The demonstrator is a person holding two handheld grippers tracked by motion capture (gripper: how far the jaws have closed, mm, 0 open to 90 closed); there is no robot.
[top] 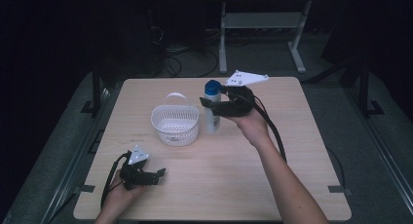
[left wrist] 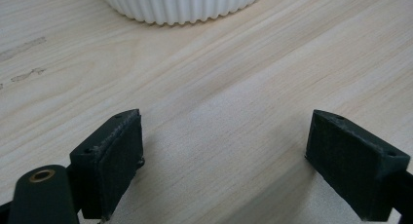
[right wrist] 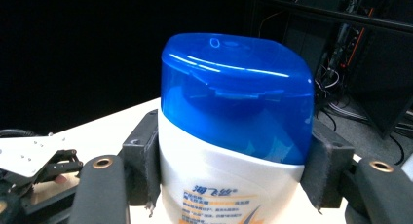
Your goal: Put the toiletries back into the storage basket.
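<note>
**High view: bottle gripped beside the basket**

High view has the right gripper (top: 210,106) clamped on a white bottle (top: 211,118) with a blue cap (top: 212,88), standing upright on the table (top: 302,136) just right of the white basket (top: 175,122). The basket's handle stands up; nothing lies between bottle and basket. Near the table's front-left edge the left gripper (top: 159,174) rests with jaws spread wide on bare wood. From the right gripper view, the bottle's label is cut off at the bottom; blue Chinese characters show there, too partial to read. Beyond the table the room is dark.
</note>
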